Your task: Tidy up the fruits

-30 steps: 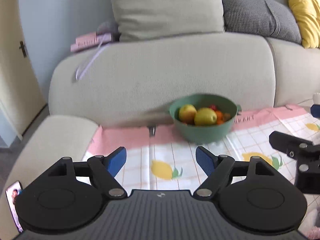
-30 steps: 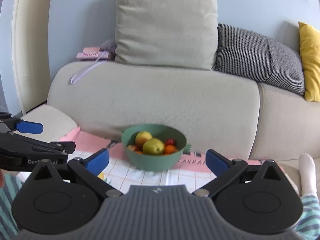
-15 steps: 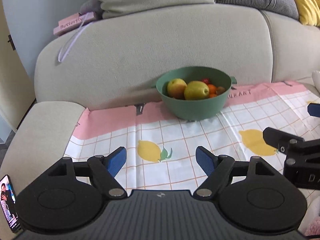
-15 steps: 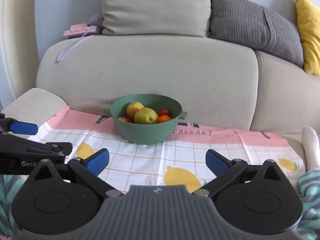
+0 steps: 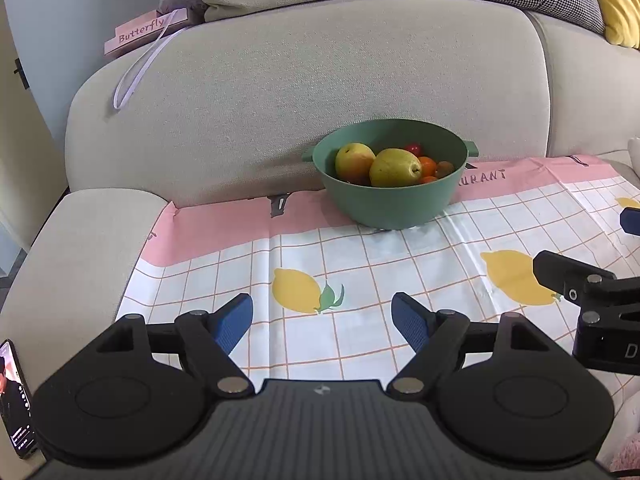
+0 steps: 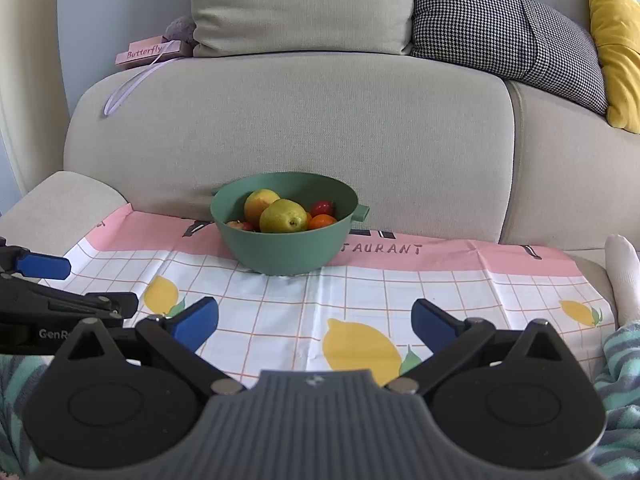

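Observation:
A green bowl [image 5: 394, 204] [image 6: 280, 254] stands on a lemon-print cloth [image 5: 360, 264] [image 6: 360, 292] spread over the sofa seat, close to the backrest. Inside it lie a yellow-green pear [image 5: 394, 168] [image 6: 282, 217], a yellow-red apple [image 5: 354, 159] [image 6: 259, 202], a red fruit [image 5: 413, 149] [image 6: 322, 208] and small orange fruits [image 5: 427, 167] [image 6: 322, 222]. My left gripper [image 5: 322, 320] hovers open over the cloth, well short of the bowl. My right gripper [image 6: 314, 320] is open too, equally far back. Neither holds anything.
The beige sofa backrest [image 6: 288, 120] rises right behind the bowl, with cushions on top and a pink "Butterfly" box [image 5: 146, 32] at its left end. A phone [image 5: 16, 400] lies at the lower left. A white-socked foot [image 6: 622, 276] and a striped blanket [image 6: 620, 380] are at the right.
Both grippers have tilted downward and the view has dropped toward the seat, so more of the lemon cloth shows. The bowl and fruits have not moved. Both stay open.

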`<action>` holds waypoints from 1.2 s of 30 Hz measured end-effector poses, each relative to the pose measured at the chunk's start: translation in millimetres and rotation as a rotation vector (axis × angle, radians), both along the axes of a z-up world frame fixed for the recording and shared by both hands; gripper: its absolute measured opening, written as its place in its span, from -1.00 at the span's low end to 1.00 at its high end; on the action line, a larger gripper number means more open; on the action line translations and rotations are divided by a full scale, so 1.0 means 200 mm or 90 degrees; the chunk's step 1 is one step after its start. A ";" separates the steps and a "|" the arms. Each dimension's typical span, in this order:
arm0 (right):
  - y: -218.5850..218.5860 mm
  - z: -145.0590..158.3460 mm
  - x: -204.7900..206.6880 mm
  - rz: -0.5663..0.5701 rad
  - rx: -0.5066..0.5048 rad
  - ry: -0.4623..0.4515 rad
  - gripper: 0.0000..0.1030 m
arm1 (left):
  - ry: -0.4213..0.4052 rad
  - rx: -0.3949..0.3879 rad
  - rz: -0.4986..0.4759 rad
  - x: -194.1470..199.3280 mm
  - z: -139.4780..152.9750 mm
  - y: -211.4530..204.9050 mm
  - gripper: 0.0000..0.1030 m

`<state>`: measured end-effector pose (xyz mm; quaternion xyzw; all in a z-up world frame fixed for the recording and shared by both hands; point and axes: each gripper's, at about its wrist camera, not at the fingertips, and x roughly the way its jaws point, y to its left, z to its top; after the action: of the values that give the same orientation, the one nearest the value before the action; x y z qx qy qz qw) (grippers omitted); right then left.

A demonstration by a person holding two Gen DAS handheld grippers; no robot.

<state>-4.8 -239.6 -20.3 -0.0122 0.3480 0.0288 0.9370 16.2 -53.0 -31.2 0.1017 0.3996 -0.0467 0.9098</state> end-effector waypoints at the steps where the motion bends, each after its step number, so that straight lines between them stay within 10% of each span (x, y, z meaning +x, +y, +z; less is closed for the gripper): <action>1: 0.00 0.00 0.00 0.000 0.000 0.000 0.92 | 0.000 0.000 0.001 0.00 0.00 0.00 0.80; 36: 0.00 0.01 0.00 0.009 -0.005 0.004 0.92 | 0.007 -0.010 0.010 0.01 0.00 0.00 0.80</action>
<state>-4.6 -239.2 -19.2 -0.0181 0.3508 0.0342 0.9356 17.2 -52.7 -30.5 0.0911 0.4050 -0.0431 0.9088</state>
